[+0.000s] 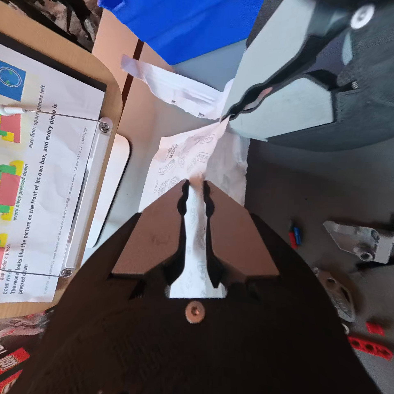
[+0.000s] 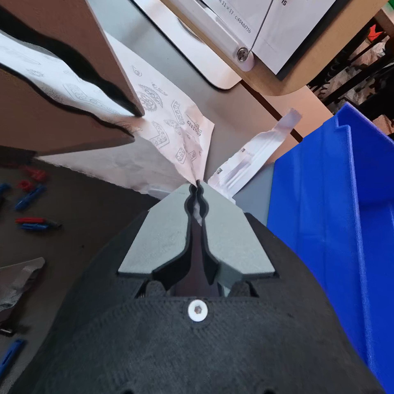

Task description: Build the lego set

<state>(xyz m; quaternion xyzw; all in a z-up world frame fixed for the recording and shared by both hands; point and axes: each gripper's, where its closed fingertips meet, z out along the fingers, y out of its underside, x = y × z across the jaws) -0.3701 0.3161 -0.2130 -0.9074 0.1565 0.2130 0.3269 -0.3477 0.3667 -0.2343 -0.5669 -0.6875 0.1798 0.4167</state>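
A white paper bag printed with part drawings is stretched between both grippers above the table. My left gripper, with brown fingers, is shut on one end of the bag. My right gripper, with grey fingers, is shut on the other end; it shows at the upper right of the left wrist view. The left gripper shows at the upper left of the right wrist view. The bag has a torn strip hanging off it. Loose red and blue pieces lie on the dark mat.
A blue bin stands close by the right gripper. A wooden board with a printed instruction sheet under a clip lies to the left. Grey parts and red beams lie on the mat.
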